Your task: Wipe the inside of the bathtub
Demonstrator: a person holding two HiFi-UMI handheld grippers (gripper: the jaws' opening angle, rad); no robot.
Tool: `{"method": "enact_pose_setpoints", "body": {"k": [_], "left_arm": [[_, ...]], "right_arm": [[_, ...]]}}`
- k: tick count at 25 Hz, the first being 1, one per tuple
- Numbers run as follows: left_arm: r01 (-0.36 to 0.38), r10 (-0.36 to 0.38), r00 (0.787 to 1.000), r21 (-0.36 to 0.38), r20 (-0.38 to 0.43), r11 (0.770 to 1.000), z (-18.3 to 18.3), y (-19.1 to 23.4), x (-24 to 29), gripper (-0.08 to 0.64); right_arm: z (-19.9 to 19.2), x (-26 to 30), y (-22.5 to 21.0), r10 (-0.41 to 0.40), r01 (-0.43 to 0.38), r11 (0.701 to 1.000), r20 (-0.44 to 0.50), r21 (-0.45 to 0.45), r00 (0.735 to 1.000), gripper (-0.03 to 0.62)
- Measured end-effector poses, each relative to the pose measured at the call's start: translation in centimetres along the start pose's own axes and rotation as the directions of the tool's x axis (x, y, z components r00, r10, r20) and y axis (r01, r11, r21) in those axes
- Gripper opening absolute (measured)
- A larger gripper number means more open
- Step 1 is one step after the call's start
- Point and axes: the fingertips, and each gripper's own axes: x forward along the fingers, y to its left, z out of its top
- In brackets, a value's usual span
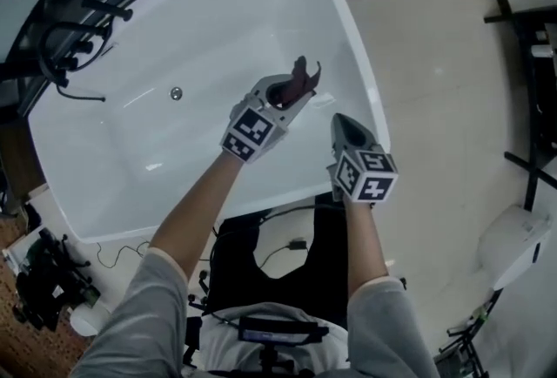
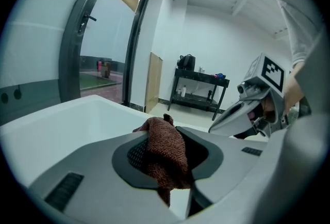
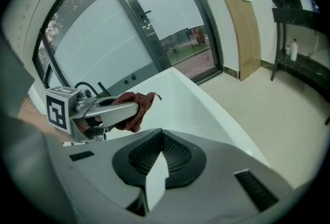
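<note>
Head view: one bathtub (image 1: pixel 157 141), one cloth (image 1: pixel 302 78) in left gripper (image 1: pixel 294 96), right gripper (image 1: pixel 341 120) closed.

Pale floor (image 1: pixel 435 63) meets a glazed door (image 3: pixel 118 37) and black shelf (image 2: pixel 198 91).

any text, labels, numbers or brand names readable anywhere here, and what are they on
No readable words or numbers in any view.
Left marker cube on the left gripper: black-and-white square pattern, no letters.
Right marker cube on the right gripper: the same, no letters.
Bluish strip on the chest device: too small to read.
</note>
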Motion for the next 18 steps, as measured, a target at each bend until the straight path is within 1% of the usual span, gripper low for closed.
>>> {"method": "enact_pose_setpoints", "body": {"k": [5,8,15,18], "left_arm": [[0.044,-0.044,0.999,0.029,-0.007,0.999,-2.8,1.5,6.1,0.109],[0.066,-0.066,0.998,0.067,-0.009,0.996,-4.2,2.1,9.4,0.109],[0.080,-0.082,0.997,0.124,0.007,0.989,-4.7,3.9,15.1,0.109],[0.103,-0.105,0.994,0.132,0.009,0.986,-4.7,4.2,16.3,0.108]], "right_arm": [[-1.5,2.8,-2.7,-0.042,0.042,0.999,0.004,0.007,0.999,0.009],[-2.3,4.1,-3.8,-0.050,0.050,0.999,0.001,0.011,0.999,0.009],[-3.2,5.7,-5.9,-0.076,0.076,0.996,0.004,0.044,0.997,0.009],[-2.9,5.8,-6.1,-0.071,0.071,0.997,0.007,0.034,0.997,0.009]]}}
